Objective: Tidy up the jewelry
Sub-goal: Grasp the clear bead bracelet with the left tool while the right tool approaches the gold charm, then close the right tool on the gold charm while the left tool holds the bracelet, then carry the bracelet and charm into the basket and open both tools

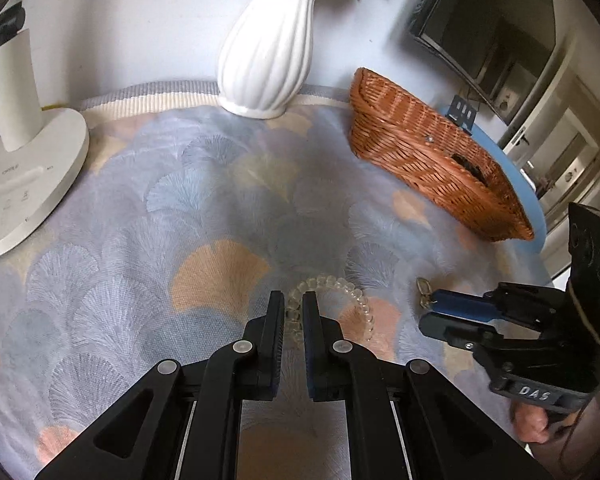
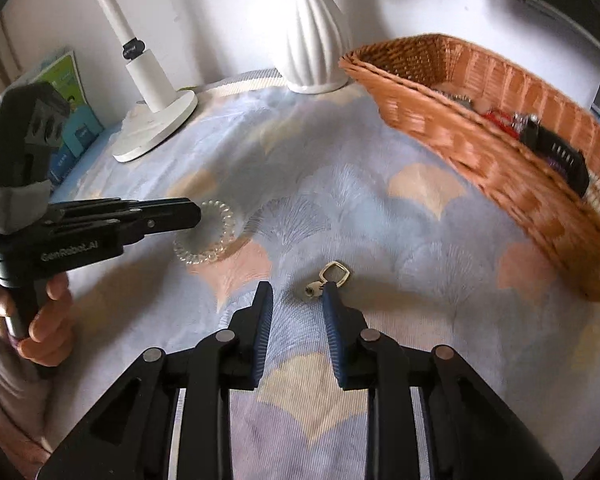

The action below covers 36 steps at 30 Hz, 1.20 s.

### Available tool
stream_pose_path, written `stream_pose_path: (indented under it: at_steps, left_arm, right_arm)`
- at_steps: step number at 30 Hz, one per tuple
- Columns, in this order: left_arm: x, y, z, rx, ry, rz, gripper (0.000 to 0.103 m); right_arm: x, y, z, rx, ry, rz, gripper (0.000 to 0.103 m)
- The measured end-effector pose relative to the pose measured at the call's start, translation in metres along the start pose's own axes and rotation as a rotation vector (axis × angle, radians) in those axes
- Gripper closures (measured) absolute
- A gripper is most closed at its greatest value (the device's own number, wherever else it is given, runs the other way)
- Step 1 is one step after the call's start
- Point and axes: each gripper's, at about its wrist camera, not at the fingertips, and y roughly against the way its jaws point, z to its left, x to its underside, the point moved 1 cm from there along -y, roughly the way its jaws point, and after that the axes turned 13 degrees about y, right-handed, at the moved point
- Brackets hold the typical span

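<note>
A clear beaded bracelet (image 1: 352, 300) lies on the patterned cloth; its left side sits between the fingers of my left gripper (image 1: 293, 300), whose jaws stand narrowly apart around it. It also shows in the right wrist view (image 2: 206, 236). A small gold earring (image 2: 332, 274) lies just ahead of my right gripper (image 2: 296, 296), which is open with its right fingertip touching the piece. The earring also shows in the left wrist view (image 1: 423, 290). A wicker basket (image 2: 460, 128) at the right holds several jewelry pieces and a black watch (image 2: 560, 156).
A white ribbed vase (image 1: 268, 52) stands at the back centre. A white lamp base (image 1: 24, 184) stands at the back left. Books (image 2: 68, 112) lean behind the lamp. The table edge runs behind the basket on the right.
</note>
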Motion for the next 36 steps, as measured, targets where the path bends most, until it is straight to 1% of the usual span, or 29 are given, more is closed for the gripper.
stream_pose_path:
  at_steps: [1,2,5,7,10,12,13,17,23,28,30,31,33,36]
  left_arm:
    - [0.0,0.0,0.001,0.0,-0.001,0.001,0.094]
    - [0.0,0.0,-0.002,-0.001,-0.003,0.001,0.094]
    - [0.002,0.001,-0.004,-0.004,-0.012,-0.002,0.094]
    - [0.001,0.0,-0.005,-0.006,-0.015,-0.001,0.094]
    - [0.002,0.0,-0.005,-0.008,-0.018,0.0,0.094]
    - [0.002,-0.001,-0.006,-0.008,-0.021,-0.001,0.094]
    - [0.002,-0.001,-0.007,-0.011,-0.024,-0.001,0.094]
    - [0.003,-0.001,-0.009,-0.017,-0.04,-0.004,0.094]
    - [0.004,-0.002,-0.011,-0.016,-0.056,-0.004,0.094]
    - [0.006,0.0,-0.016,-0.025,-0.07,-0.012,0.094]
    - [0.007,0.001,-0.017,-0.009,-0.057,0.0,0.094]
    - [0.008,0.003,-0.022,-0.01,-0.067,0.002,0.094]
    - [0.01,0.011,-0.037,-0.025,-0.111,-0.023,0.094]
    - [0.006,0.026,-0.063,0.019,-0.15,-0.044,0.094]
  right_arm:
    - [-0.001,-0.001,0.003,0.027,0.013,0.004,0.082]
    - [-0.001,-0.002,0.005,0.054,0.018,0.01,0.084]
    - [-0.001,-0.003,0.011,0.107,0.031,0.013,0.084]
    - [-0.003,-0.007,0.019,0.174,0.075,0.021,0.084]
    - [-0.004,-0.008,0.022,0.21,0.083,0.022,0.084]
    - [-0.003,-0.008,0.02,0.203,0.075,0.018,0.086]
    - [-0.002,-0.007,0.018,0.194,0.071,0.016,0.091]
    - [0.009,0.003,0.016,0.151,0.075,0.016,0.091]
    - [0.044,0.03,0.017,0.086,0.08,0.021,0.091]
    - [0.072,0.056,0.011,0.034,0.028,0.036,0.091]
    - [0.081,0.069,0.002,0.017,-0.005,0.031,0.091]
    - [0.085,0.08,-0.004,0.019,-0.023,0.024,0.091]
    - [0.088,0.097,-0.015,0.035,-0.043,0.008,0.091]
    - [0.085,0.127,-0.036,0.045,-0.079,-0.04,0.091]
